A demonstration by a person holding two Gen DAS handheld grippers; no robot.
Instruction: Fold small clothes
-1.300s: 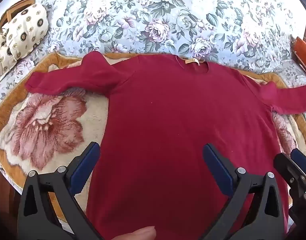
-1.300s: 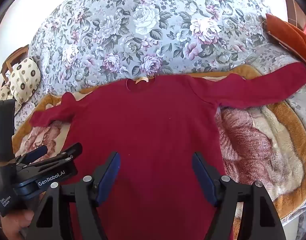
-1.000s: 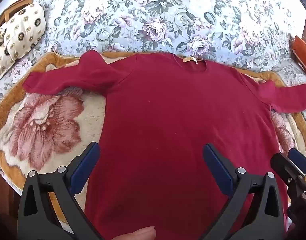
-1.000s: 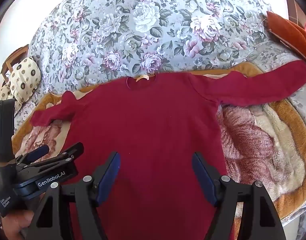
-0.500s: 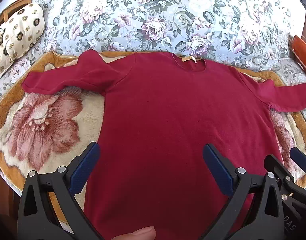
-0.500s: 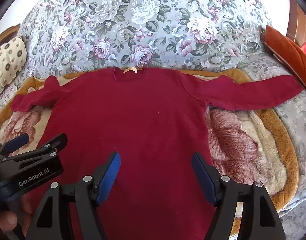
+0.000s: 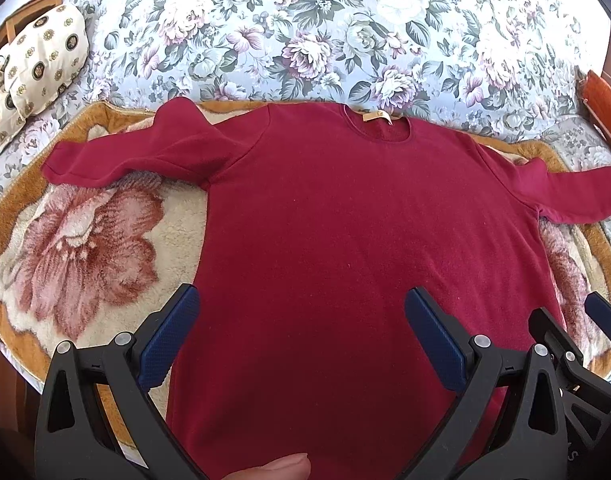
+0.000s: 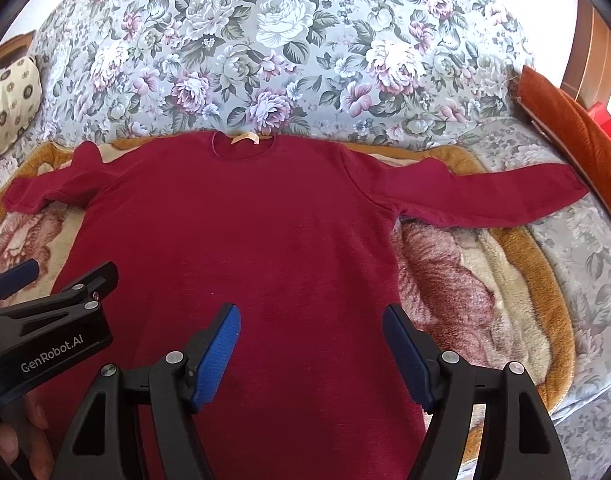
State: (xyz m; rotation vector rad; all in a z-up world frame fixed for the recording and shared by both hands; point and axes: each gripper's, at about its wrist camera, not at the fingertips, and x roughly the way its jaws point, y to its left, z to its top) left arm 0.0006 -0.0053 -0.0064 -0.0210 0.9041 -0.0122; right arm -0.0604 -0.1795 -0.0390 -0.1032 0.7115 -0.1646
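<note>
A dark red long-sleeved sweater (image 7: 345,232) lies flat and face up on a plush flower blanket (image 7: 85,248), neck away from me, both sleeves spread out sideways. It also shows in the right wrist view (image 8: 265,240). My left gripper (image 7: 301,300) is open and empty, above the sweater's lower left part. My right gripper (image 8: 311,316) is open and empty, above its lower right part. Each gripper shows at the edge of the other's view. The sweater's bottom hem is hidden behind the grippers.
A flowered bedspread (image 7: 345,32) rises behind the blanket. A cream patterned cushion (image 7: 37,56) lies at the far left. An orange cushion (image 8: 565,120) stands at the far right. The bed's near edge is just below the grippers.
Both grippers stayed open and empty. The right gripper has shifted to the right and turned, so the sweater sits more central in its view. The left view has barely changed.
</note>
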